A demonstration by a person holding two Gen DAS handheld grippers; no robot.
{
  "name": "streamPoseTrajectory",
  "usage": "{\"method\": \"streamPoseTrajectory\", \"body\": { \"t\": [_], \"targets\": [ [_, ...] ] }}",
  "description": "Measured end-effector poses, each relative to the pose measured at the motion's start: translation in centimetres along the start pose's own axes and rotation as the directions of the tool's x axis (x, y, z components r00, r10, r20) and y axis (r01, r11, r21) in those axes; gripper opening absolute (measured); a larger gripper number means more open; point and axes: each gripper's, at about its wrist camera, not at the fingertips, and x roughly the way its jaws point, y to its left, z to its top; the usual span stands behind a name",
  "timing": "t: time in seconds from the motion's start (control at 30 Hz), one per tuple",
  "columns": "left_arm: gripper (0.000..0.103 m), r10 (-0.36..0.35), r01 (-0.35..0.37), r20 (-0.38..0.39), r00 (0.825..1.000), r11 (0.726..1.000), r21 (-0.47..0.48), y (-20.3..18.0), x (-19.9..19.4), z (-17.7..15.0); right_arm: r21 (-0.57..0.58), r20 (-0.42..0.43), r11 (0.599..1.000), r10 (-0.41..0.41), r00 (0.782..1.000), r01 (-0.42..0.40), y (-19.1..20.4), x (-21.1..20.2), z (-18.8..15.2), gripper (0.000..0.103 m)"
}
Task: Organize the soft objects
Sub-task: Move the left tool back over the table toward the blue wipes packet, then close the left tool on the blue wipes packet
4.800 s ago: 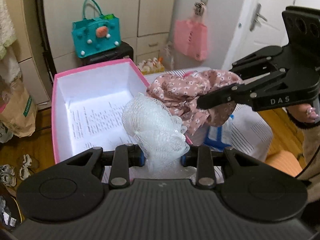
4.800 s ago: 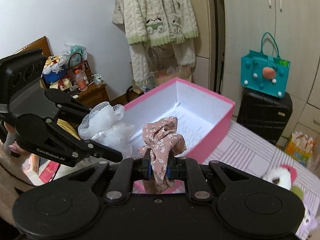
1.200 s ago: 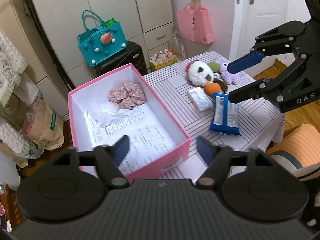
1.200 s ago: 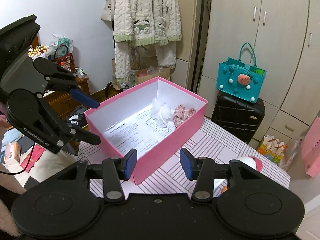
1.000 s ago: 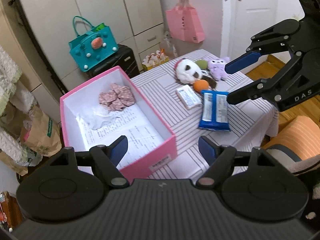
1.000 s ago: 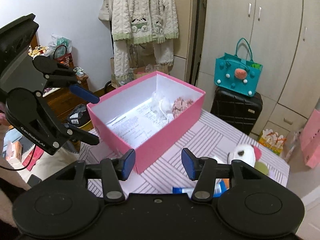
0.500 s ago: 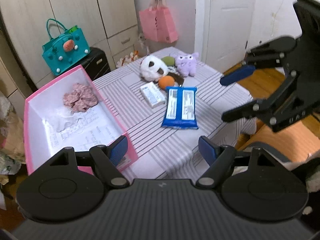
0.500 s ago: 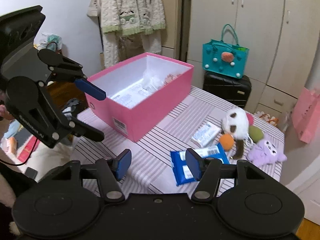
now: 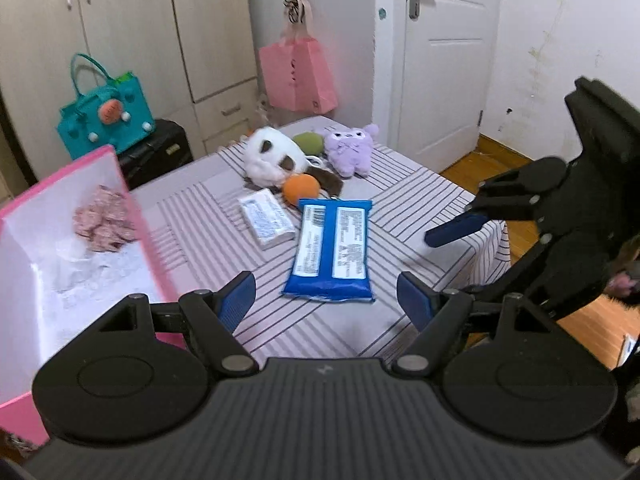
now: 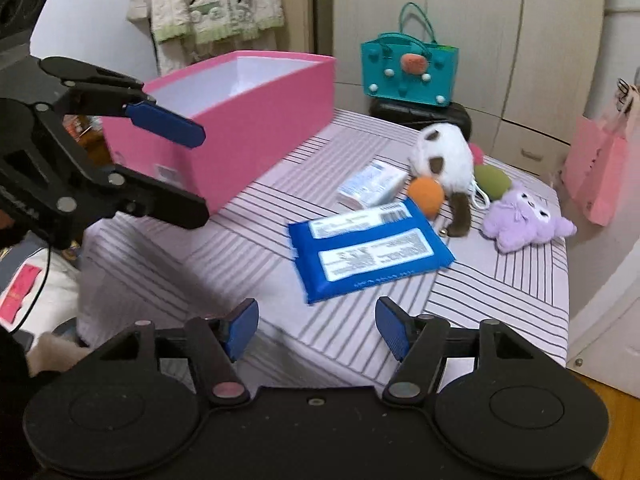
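The left gripper (image 9: 326, 300) hangs over the near part of the striped-cloth worktop (image 9: 404, 208), its jaws standing wide apart with nothing between them. The right gripper (image 10: 316, 324) is also empty; its jaws have just been opening and now stand apart over the bare cloth in front of a flat blue plastic packet with white labels (image 10: 370, 250). In the left wrist view the right gripper shows at the right edge, above the worktop's corner.

An open pink cardboard box with a white inside (image 9: 138, 216) sits at the worktop's left end. Inside it, at the far end, lie a crumpled pink floral fabric piece (image 9: 104, 224) and, just beside it towards the near end, a white mesh puff (image 9: 78, 264), both on a printed sheet.

Near the middle of the worktop the blue packet lies flat, with a small white tissue pack (image 9: 266, 224) just beside it on the box side. Behind them is a cluster of soft toys: a white-and-brown panda plush (image 9: 272, 158), an orange plush ball (image 9: 302, 188) touching it, a green plush piece (image 9: 308, 144) behind, and a lilac plush animal (image 9: 350, 152) at the far right of the group.

Beyond the worktop, a teal felt handbag (image 9: 106, 116) sits on a black suitcase (image 9: 160, 152), and a pink paper bag (image 9: 296, 76) hangs by the white door (image 9: 444, 60).
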Motion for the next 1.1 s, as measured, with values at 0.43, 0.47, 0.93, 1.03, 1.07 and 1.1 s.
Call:
{"method": "streamPoseTrajectory", "body": {
  "t": [0.43, 0.47, 0.93, 1.03, 1.07, 1.1],
  "targets": [
    [0.077, -0.011, 0.009, -0.047, 0.999, 0.999, -0.039, -1.6, 8.2, 1.2, 0.02, 0.084, 1.0, -0.006, 0.996, 0.004, -1.9, 4.9, -2.5, 0.073],
    [0.077, -0.011, 0.008, -0.057, 0.998, 0.999, -0.048, -1.5, 8.8, 1.2, 0.019, 0.091, 1.0, -0.002, 0.996, 0.0, -1.8, 5.1, -2.5, 0.073],
    [0.077, -0.035, 0.012, -0.132, 0.991, 0.985, -0.171, 0.9, 13.6, 1.0, -0.028, 0.186, 1.0, 0.008, 0.982, -0.003, -1.7, 5.8, -2.7, 0.08],
    [0.077, -0.04, 0.013, -0.134, 0.99, 0.98, -0.196, 1.0, 13.7, 0.7, -0.045, 0.183, 0.999, -0.018, 0.983, 0.027, -1.6, 5.4, -2.8, 0.08],
    [0.077, -0.055, 0.024, -0.141, 0.988, 0.977, -0.214, 1.1, 13.6, 0.6, -0.057, 0.182, 0.997, -0.033, 0.983, 0.044, -1.6, 5.2, -3.0, 0.08],
    [0.077, -0.081, 0.044, -0.151, 0.985, 0.97, -0.238, 1.2, 13.4, 0.5, -0.064, 0.182, 0.996, -0.054, 0.982, 0.067, -1.7, 4.9, -3.2, 0.08]
  ]
}}
